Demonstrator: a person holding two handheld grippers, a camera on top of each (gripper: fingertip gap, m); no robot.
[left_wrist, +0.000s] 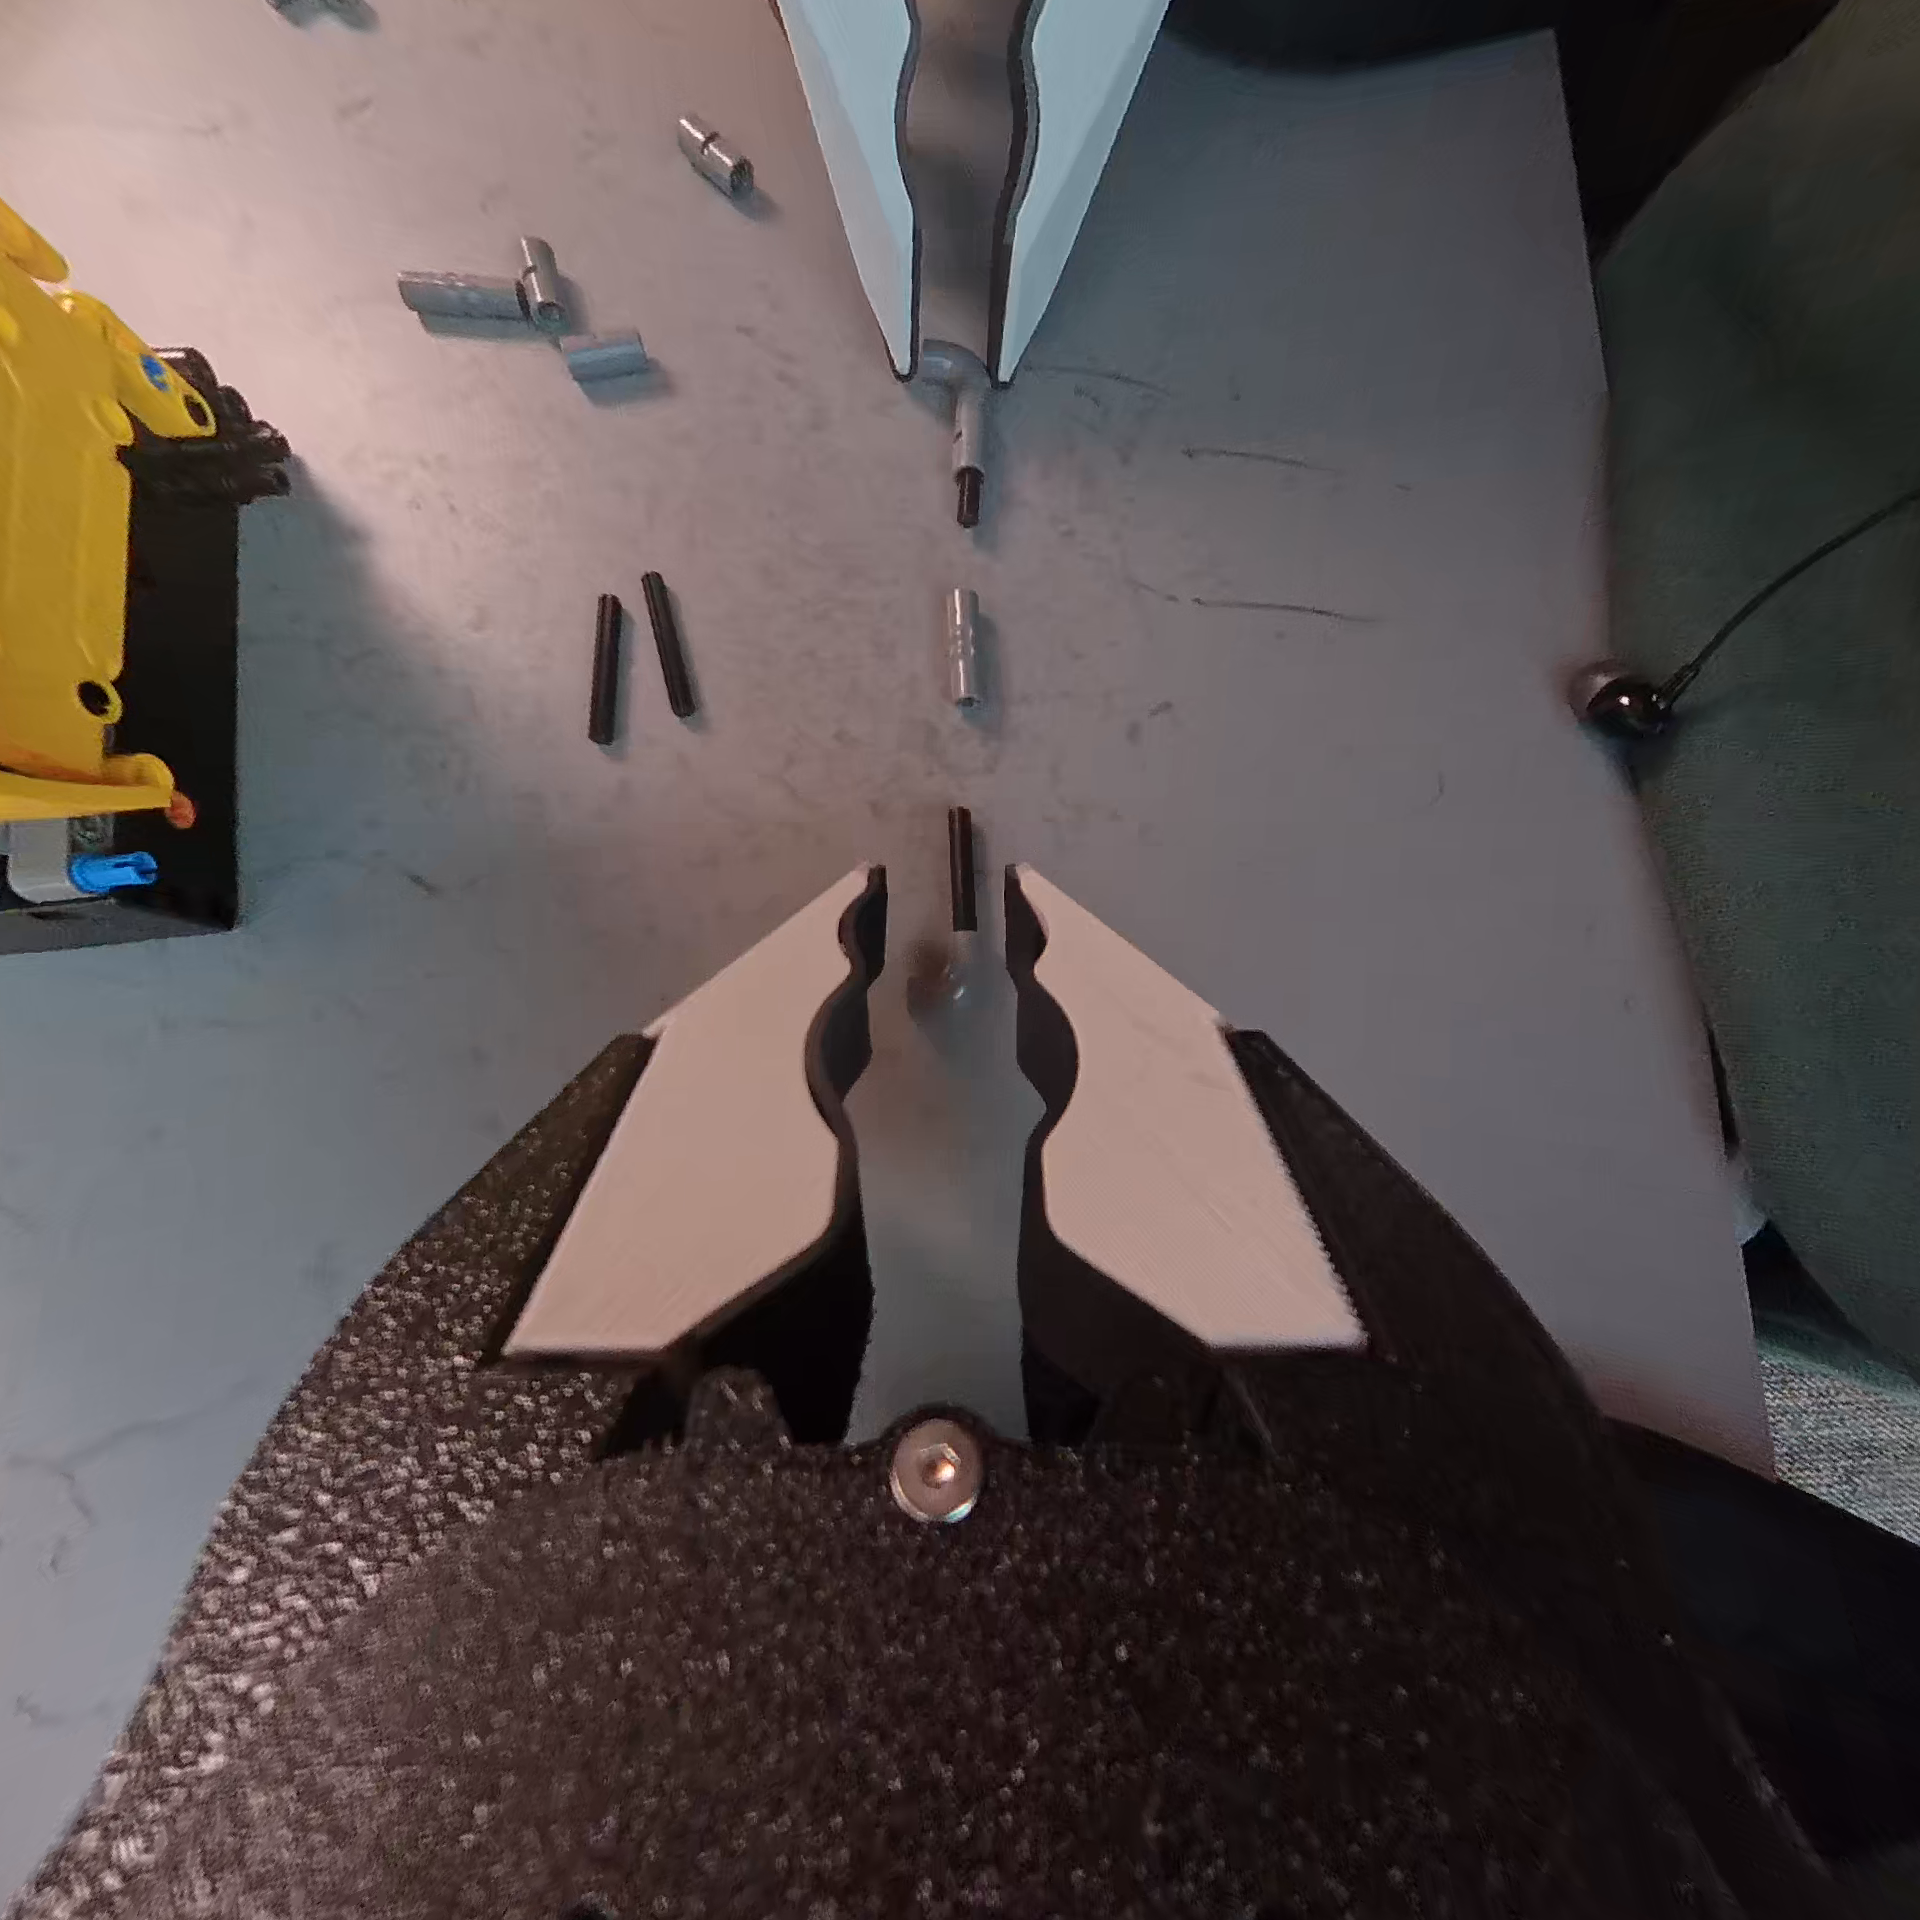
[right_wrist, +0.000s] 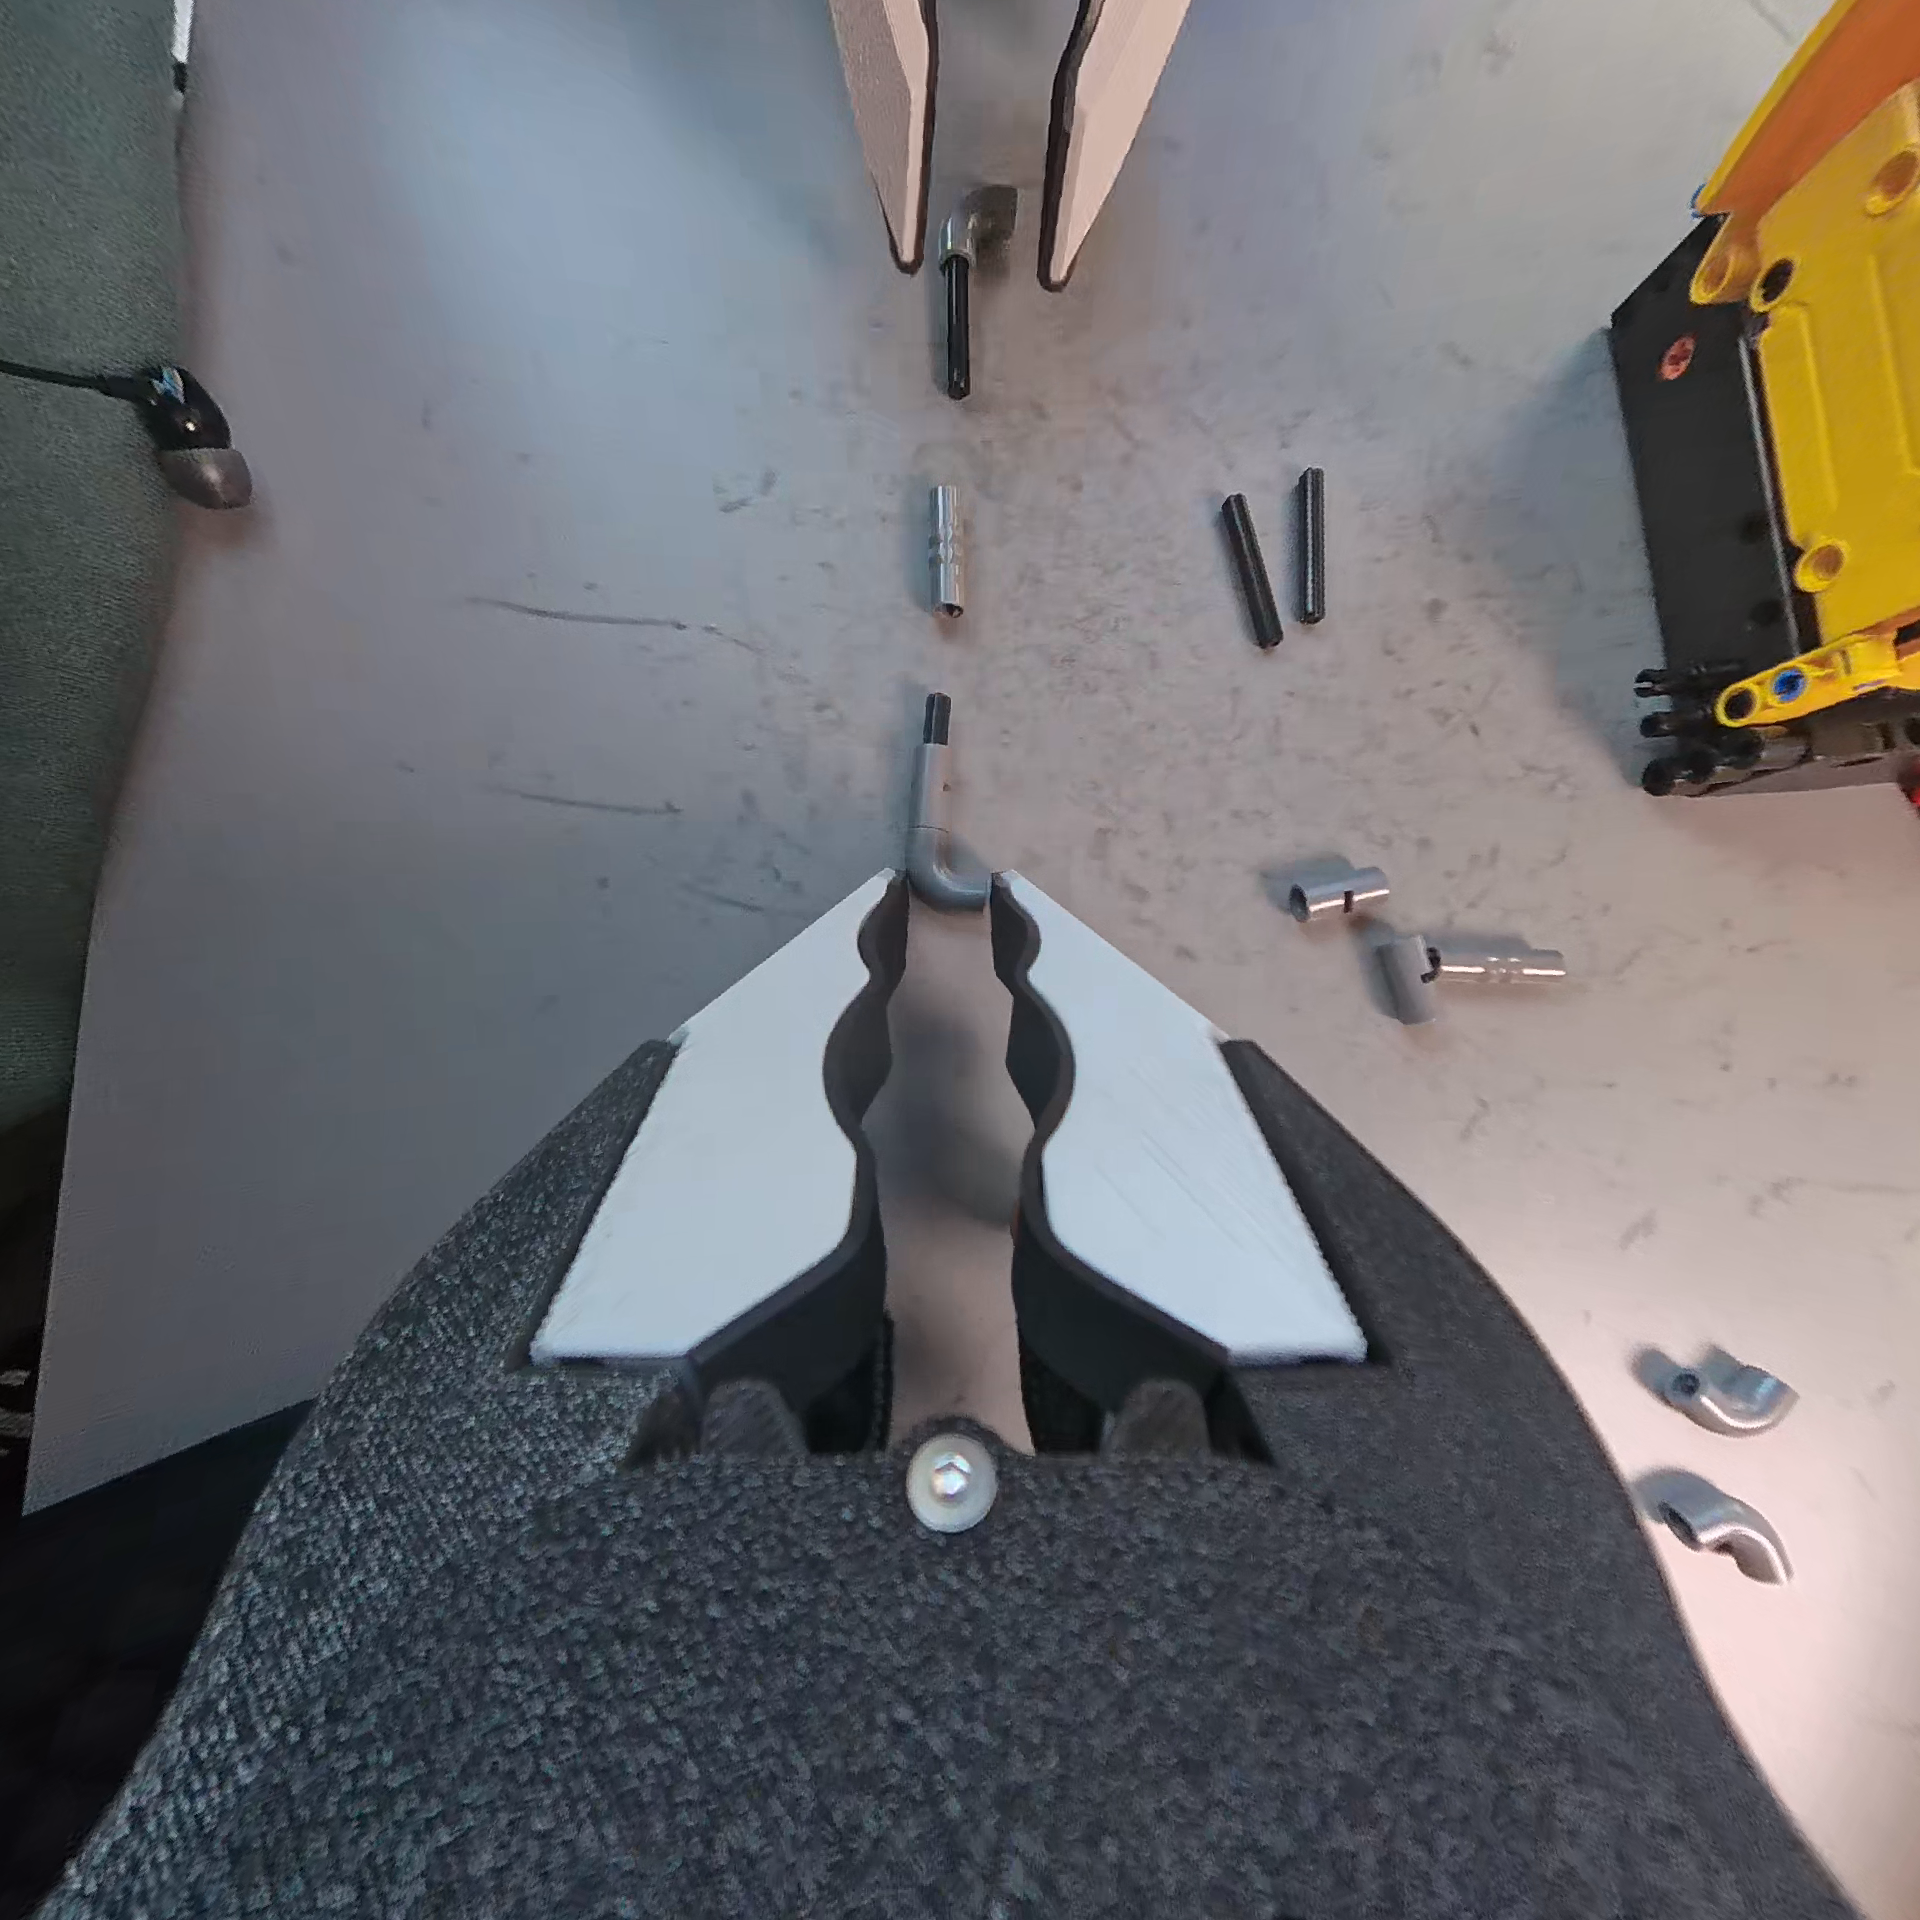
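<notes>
Grey table surface (left_wrist: 1247, 831) carries small plastic parts. The left gripper (left_wrist: 945, 883) stands a little open around a grey elbow piece with a long black pin (left_wrist: 958, 914), not clamping it. The right gripper (right_wrist: 948, 883), facing it, pinches a second grey elbow with a short black tip (right_wrist: 935, 821). Between them lies a grey ribbed sleeve (right_wrist: 944, 556). Both pins look aligned with the sleeve; keeping them straight would matter.
</notes>
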